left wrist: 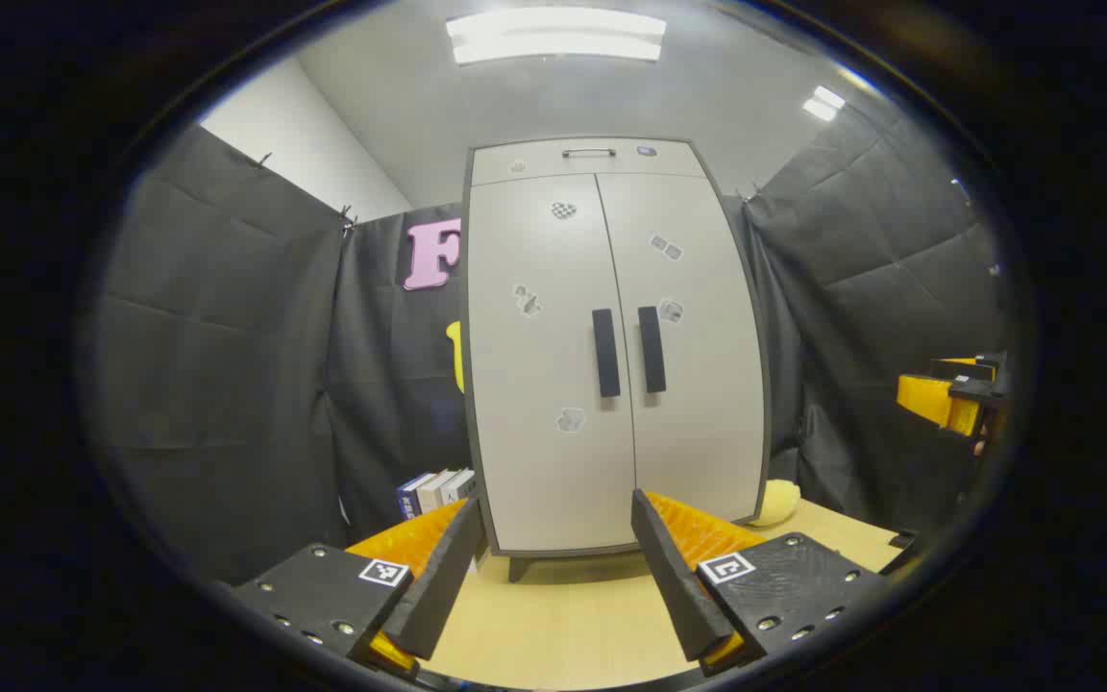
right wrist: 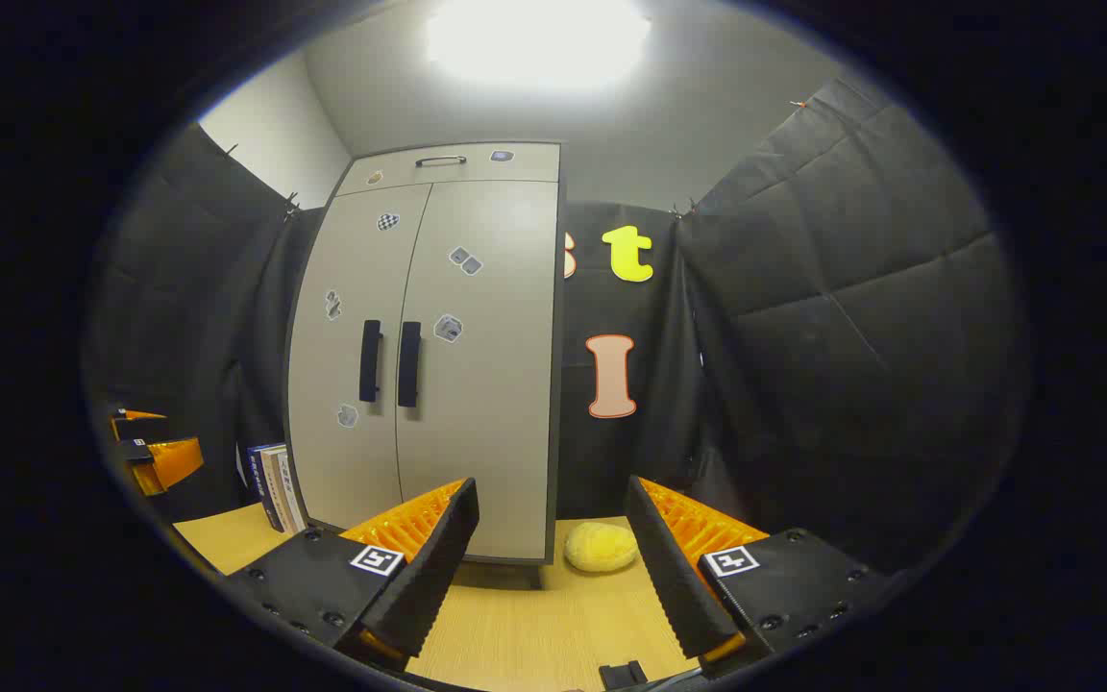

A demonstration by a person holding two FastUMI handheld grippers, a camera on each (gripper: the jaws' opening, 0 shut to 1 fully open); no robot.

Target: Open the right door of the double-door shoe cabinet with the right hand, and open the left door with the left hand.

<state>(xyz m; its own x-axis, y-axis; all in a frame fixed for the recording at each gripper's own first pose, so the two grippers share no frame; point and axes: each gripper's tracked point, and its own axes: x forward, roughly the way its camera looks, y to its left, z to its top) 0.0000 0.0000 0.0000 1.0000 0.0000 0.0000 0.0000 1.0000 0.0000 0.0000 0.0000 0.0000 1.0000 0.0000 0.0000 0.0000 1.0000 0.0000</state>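
A pale grey double-door shoe cabinet (left wrist: 611, 356) stands on the wooden table with both doors closed. Two dark vertical handles sit side by side at the middle: the left door handle (left wrist: 605, 353) and the right door handle (left wrist: 651, 349). In the right gripper view the cabinet (right wrist: 429, 356) stands to the left, with its left door handle (right wrist: 370, 360) and right door handle (right wrist: 408, 363). My left gripper (left wrist: 553, 524) is open, well short of the doors. My right gripper (right wrist: 551, 505) is open too, pointing past the cabinet's right side. The right gripper (left wrist: 957, 394) also shows at the far right of the left gripper view.
Several books (left wrist: 433, 490) stand left of the cabinet. A yellow soft object (right wrist: 601, 546) lies on the table (right wrist: 534, 625) by the cabinet's right corner. A drawer with a handle (left wrist: 588, 152) tops the cabinet. Black cloth walls close in on all sides.
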